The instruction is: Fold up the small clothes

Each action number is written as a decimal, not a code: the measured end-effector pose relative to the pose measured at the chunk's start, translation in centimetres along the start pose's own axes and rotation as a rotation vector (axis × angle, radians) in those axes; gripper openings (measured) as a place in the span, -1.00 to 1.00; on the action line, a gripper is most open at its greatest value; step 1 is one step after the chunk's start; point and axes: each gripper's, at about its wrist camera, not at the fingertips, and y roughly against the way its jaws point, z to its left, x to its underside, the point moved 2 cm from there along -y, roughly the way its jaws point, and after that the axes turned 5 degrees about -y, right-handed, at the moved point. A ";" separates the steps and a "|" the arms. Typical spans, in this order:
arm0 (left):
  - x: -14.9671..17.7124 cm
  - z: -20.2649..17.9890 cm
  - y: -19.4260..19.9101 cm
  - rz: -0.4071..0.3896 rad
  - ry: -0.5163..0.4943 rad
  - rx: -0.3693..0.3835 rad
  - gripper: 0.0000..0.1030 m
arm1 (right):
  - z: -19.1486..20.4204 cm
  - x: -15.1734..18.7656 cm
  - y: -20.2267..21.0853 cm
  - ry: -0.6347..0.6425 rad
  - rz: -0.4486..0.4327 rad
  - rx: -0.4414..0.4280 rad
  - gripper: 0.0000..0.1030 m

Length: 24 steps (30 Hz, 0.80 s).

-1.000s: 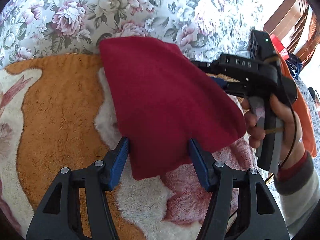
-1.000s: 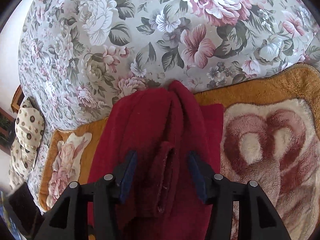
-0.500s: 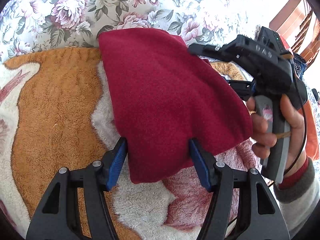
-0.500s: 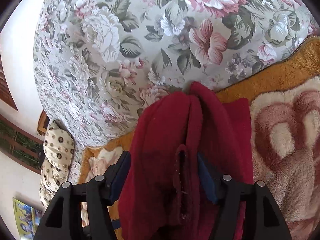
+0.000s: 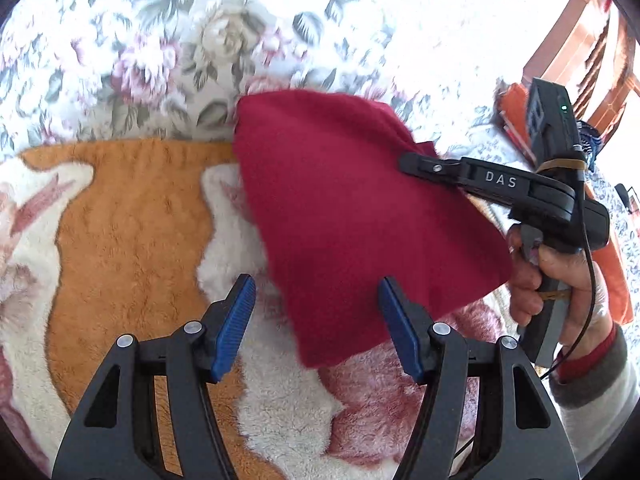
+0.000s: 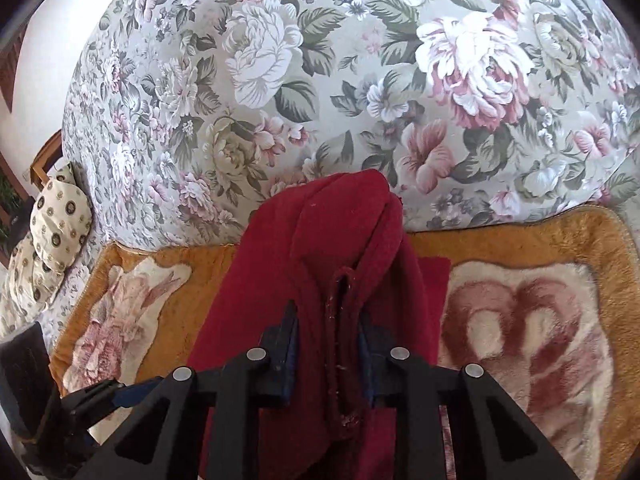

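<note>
**Red cloth lifted at one edge, right fingers closing on it**

Hidden or unclear: In my right wrist view the right gripper (image 6: 326, 354) has a bunched fold of the red garment (image 6: 320, 264) between its fingers; the blue pads are mostly buried in the fleece, so I see only slivers of them. The jaws are closing on that fold, pads against the cloth on both sides. What kind of garment it is I cannot tell. Its lower part runs out of frame beneath the gripper body. From the left wrist view the right gripper (image 5: 416, 160) shows side-on, its tip against the cloth's far right edge; the right hand (image 5: 556, 280) wraps the handle, with a grey and red sleeve (image 5: 592, 376) cut off at the rim. The upper left view is washed out by glare.

Left gripper (image 5: 316, 320): fingers apart, one pad over the fleece blanket (image 5: 120, 232), the other overlapping the cloth's lower edge, without clamping it.

The garment (image 5: 352, 216) lies across the orange-and-cream blanket, its far end up against the floral sheet (image 6: 280, 80).

Change from a second ago: the right fingers stood wide around the fold; now they are drawn in tight. The left fingers then flanked the cloth's corner; now the cloth sits shifted toward the right pad.
</note>
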 end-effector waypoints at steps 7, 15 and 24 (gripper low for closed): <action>0.0 0.0 -1.2 0.024 -0.015 -0.036 0.23 | -1.5 0.9 -1.4 0.020 0.018 0.082 -0.22; 0.1 -0.6 -1.3 -0.013 -0.063 -0.118 0.23 | 3.0 3.7 5.3 0.157 -0.042 0.020 -0.28; 0.4 -0.8 -2.7 0.008 -0.065 -0.137 0.27 | -1.6 7.5 1.2 0.074 0.062 0.080 -0.38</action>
